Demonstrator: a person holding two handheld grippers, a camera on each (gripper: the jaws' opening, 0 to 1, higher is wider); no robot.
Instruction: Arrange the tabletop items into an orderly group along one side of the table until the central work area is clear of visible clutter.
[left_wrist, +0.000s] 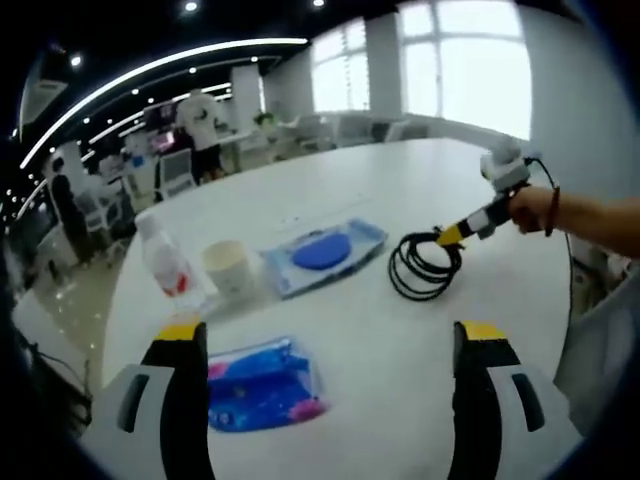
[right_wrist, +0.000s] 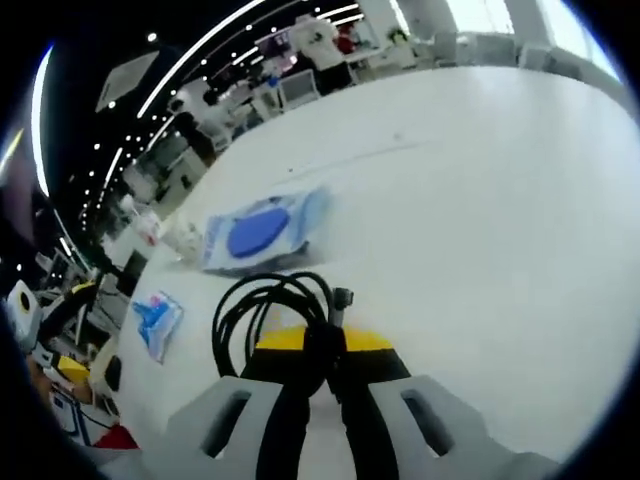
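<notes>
Beside the blue tray (left_wrist: 325, 252), your right gripper (right_wrist: 318, 352) pinches the black cable coil (right_wrist: 268, 305). Left gripper (left_wrist: 330, 345) is spread above the blue packet (left_wrist: 262, 385). Bench (left_wrist: 400, 340) centre remains cluttered; grouping has barely begun.

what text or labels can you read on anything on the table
No text can be read.
Bottle: red label, print too blurred.
Blue packet between the left tongs: pink and blue printing, too blurred.
Clear pack with blue disc: no visible lettering.
Paper cup: plain.
Black cable in the right tongs: no markings visible.
</notes>
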